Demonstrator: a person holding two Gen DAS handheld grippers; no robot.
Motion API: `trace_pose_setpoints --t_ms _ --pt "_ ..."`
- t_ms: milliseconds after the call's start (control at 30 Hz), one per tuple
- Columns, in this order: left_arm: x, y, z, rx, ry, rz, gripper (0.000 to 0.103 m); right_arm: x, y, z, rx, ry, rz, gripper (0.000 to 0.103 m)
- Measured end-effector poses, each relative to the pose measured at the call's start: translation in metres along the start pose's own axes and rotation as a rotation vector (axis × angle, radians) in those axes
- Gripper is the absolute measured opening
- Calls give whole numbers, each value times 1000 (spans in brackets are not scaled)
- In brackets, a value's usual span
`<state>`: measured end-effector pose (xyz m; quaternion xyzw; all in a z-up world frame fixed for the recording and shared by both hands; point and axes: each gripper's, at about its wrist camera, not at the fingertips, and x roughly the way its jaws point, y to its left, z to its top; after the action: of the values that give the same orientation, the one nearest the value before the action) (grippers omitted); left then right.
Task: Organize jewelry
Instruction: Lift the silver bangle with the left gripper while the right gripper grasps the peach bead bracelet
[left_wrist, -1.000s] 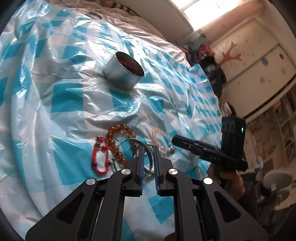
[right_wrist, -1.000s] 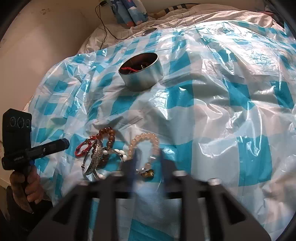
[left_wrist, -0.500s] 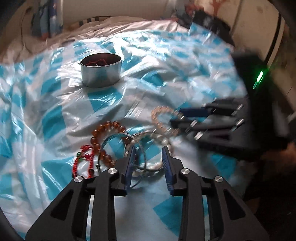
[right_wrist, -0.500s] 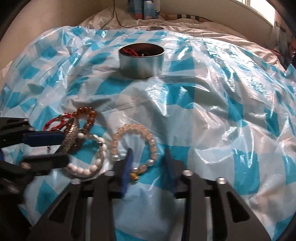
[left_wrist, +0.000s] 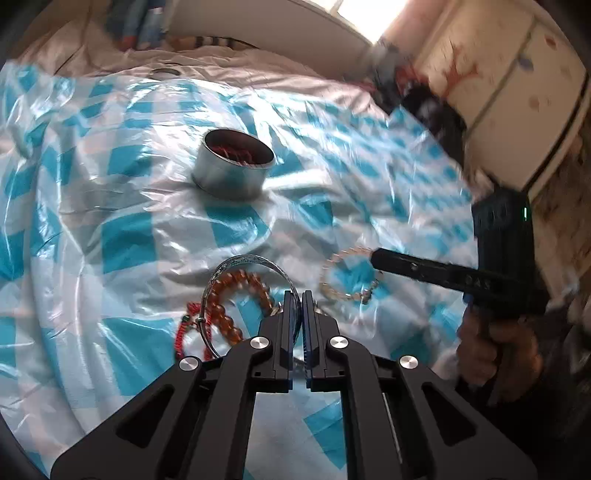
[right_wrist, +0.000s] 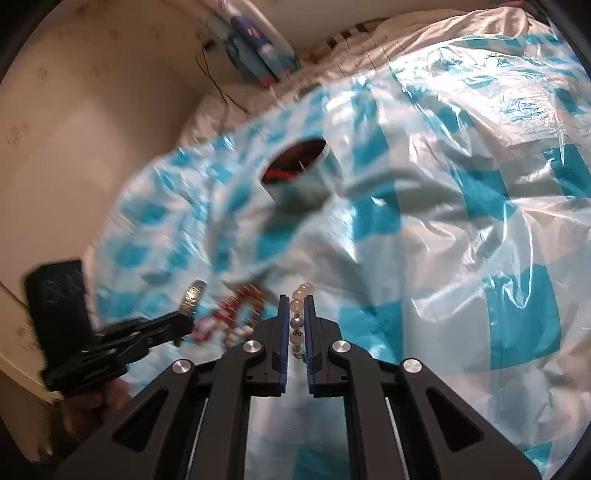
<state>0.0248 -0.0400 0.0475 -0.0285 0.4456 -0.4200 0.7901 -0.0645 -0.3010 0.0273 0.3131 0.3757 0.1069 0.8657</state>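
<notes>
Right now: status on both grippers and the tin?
Left gripper shut on silver bangle, lifted. Right gripper shut on pale bead bracelet. Tin open, red cord inside. Amber beads and red bracelet on the sheet.

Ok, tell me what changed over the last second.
Both grippers closed. The left gripper now pinches the silver bangle, tilting it up off the pile. The right gripper has clamped the pale bead bracelet. The metal tin and amber bead bracelet stayed put.

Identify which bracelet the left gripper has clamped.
The silver bangle, its thin metal rim pinched in the left gripper. The amber beads and red cord bracelet lie loose; the pale beaded one is in the right gripper.
</notes>
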Motion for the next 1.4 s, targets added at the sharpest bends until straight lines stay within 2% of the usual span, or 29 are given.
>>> trace_pose_setpoints --t_ms 100,233,600,867,1400 --pt "-5 4 3 -24 -19 1 4 -4 3 3 11 -19 29 8" --pt "-4 -2 6 -3 -25 47 4 -3 2 3 34 -16 55 8" --pt "14 -26 12 129 -29 241 4 9 0 3 69 1 92 8" --pt "19 -29 17 170 -42 298 4 19 -1 7 73 12 107 8" --pt "27 -33 37 219 -72 361 4 29 -6 19 109 6 160 8"
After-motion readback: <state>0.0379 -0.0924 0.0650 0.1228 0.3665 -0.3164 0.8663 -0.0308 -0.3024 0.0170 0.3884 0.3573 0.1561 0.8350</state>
